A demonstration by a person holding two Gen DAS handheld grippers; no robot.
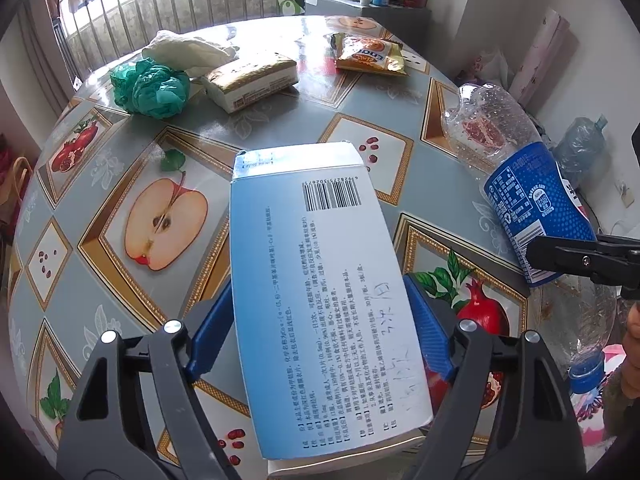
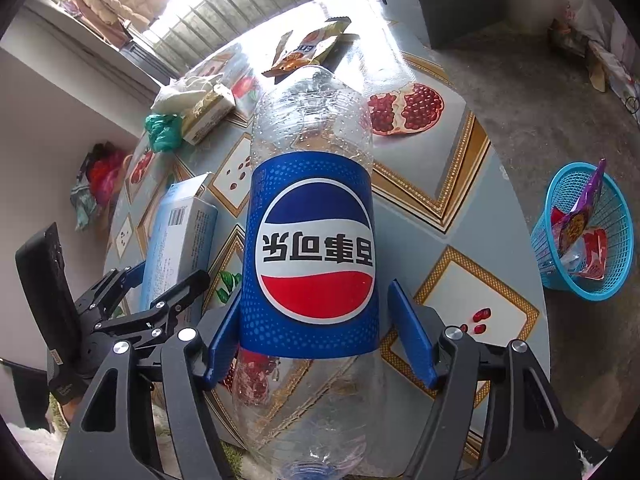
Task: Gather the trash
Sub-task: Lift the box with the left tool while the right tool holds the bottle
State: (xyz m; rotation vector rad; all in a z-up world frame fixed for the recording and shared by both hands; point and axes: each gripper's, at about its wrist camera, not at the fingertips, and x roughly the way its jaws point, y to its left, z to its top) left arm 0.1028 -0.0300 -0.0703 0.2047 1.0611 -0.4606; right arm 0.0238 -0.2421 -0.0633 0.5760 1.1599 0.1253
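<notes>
My left gripper (image 1: 320,328) is shut on a white and blue medicine box (image 1: 320,280), held above the table (image 1: 280,120); the box also shows in the right wrist view (image 2: 176,236). My right gripper (image 2: 320,328) is shut on an empty Pepsi bottle (image 2: 312,240), its cap toward the camera; the bottle also shows in the left wrist view (image 1: 536,200). On the table lie a green plastic bag (image 1: 150,88), a crumpled white tissue (image 1: 188,52), a tissue pack (image 1: 252,80) and an orange snack wrapper (image 1: 368,54).
A blue mesh basket (image 2: 584,232) with wrappers in it stands on the floor right of the table. A cabinet (image 1: 360,4) with bottles stands beyond the table. A large water jug (image 1: 580,148) sits on the floor.
</notes>
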